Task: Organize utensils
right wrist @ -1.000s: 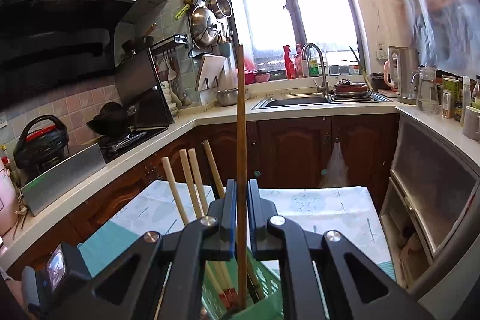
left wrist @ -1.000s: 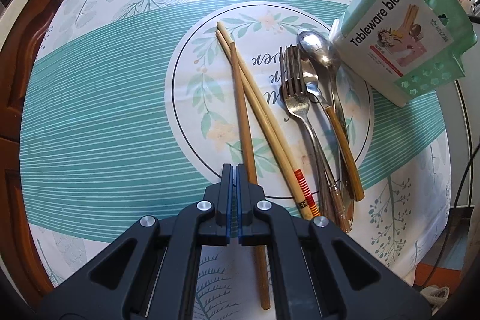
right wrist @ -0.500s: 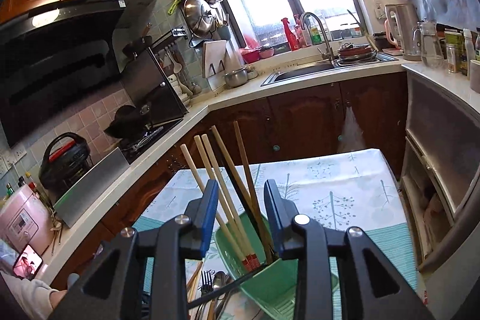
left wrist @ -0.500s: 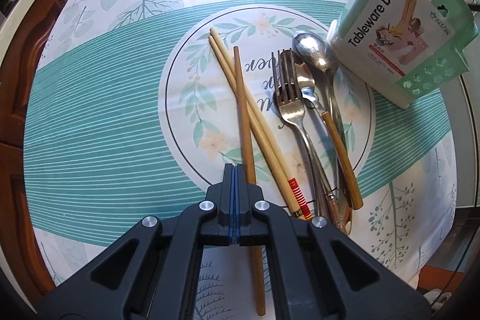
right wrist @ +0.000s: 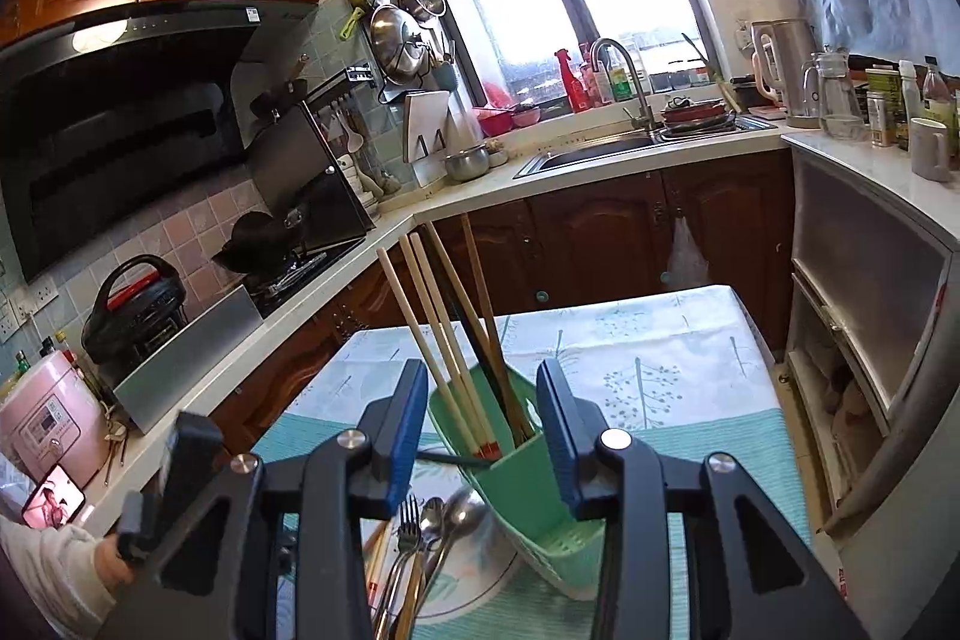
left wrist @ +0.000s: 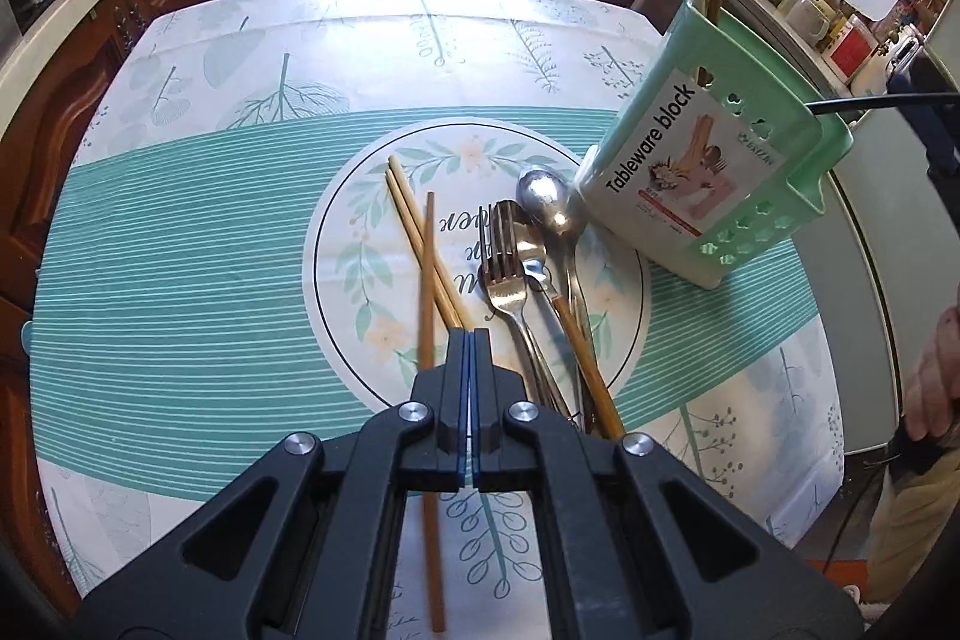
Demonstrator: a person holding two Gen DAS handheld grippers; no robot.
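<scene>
Chopsticks [right wrist: 456, 340] inside the holder [right wrist: 540, 484] show only past the right gripper [right wrist: 483, 424], jaws opening, empty; left gripper [left wrist: 470, 340] jaws together.

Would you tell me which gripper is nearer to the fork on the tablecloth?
Left. The left gripper, shut and empty, hovers right beside the fork lying on the tablecloth. The right gripper, jaws opening with nothing between them, is by the green holder, higher and farther away.

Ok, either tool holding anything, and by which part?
Nothing. Left tool shut empty beside the brown chopstick; right tool has jaws opening, nothing between them.
</scene>
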